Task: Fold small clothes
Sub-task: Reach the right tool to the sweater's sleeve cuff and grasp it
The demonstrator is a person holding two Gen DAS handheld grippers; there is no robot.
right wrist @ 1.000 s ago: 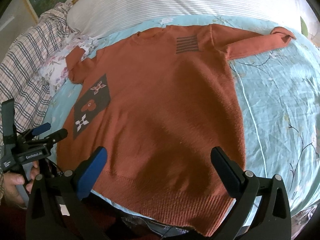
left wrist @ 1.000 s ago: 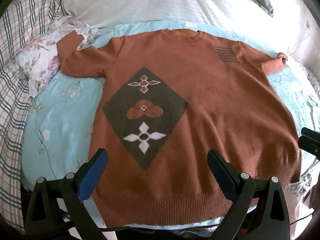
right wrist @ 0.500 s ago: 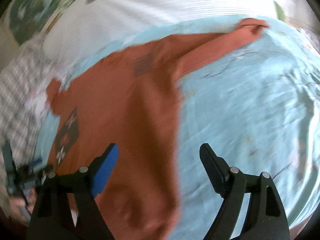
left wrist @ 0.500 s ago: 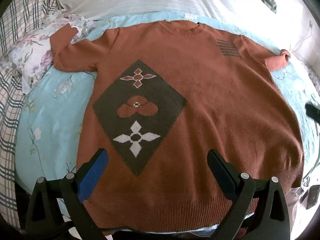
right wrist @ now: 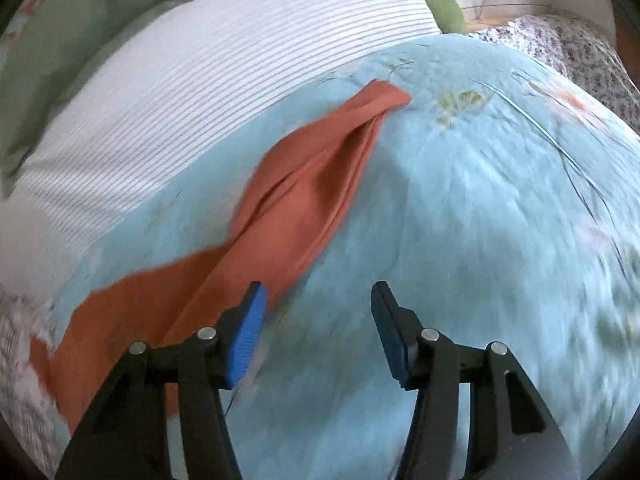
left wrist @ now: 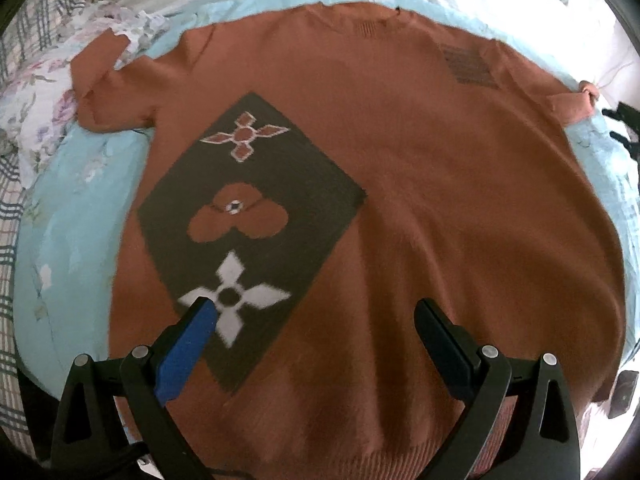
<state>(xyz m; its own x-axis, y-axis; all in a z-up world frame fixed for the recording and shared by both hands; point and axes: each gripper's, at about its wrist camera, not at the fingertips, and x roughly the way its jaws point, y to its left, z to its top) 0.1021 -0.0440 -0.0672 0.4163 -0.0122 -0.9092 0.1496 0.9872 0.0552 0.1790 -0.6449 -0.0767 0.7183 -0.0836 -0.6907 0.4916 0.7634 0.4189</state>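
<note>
Sweater (left wrist: 420,200): rust knit, flat on bed (left wrist: 72,216), collar far, hem near
Left claw (left wrist: 316,320): released above hem
Right claw (right wrist: 316,304): released beside twisted sleeve (right wrist: 308,196)

Sweater (left wrist: 400,200) flat on the bedspread (left wrist: 72,240), striped pillow (right wrist: 200,80) behind it.

Bed with light-blue floral sheet (right wrist: 500,208) as the work surface. White striped pillow (right wrist: 208,68) along the head end, green pillow (right wrist: 68,28) behind it. Plaid blanket (left wrist: 10,216) and floral cloth (left wrist: 44,92) bunched at the left edge. Small-print floral fabric (right wrist: 576,48) at far right. Daylight, bright and blown out toward the upper right.
</note>
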